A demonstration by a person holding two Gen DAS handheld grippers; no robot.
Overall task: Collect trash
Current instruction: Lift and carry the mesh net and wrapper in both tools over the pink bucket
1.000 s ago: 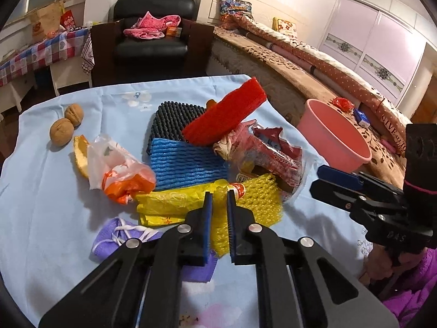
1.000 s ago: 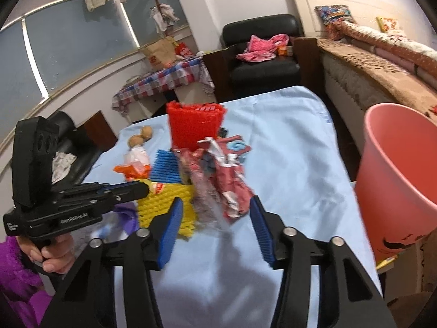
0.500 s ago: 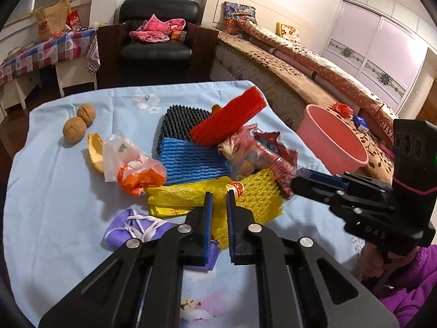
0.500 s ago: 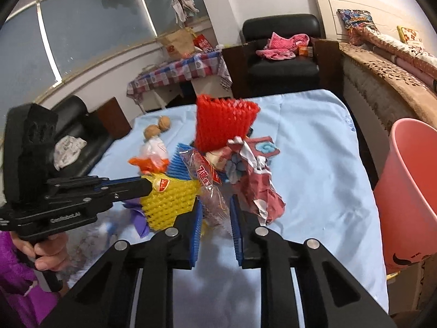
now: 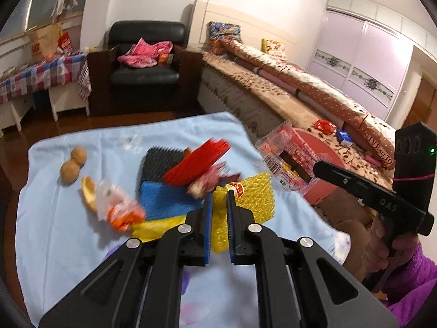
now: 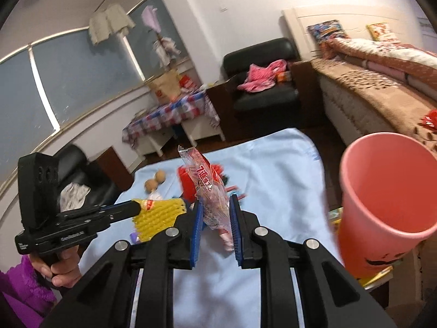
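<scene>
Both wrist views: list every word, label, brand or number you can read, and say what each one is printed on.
"DAS" on the side of the right gripper.
"GenRobot.AI" on the side of the left gripper; a smaller line near its rear is too small to read.
"GIVE ALL TO" on the bed cover; it may continue.
A large "7" with Chinese characters on the snack wrapper; the characters are blurred.
The red label on the yellow foam net: unreadable.
</scene>
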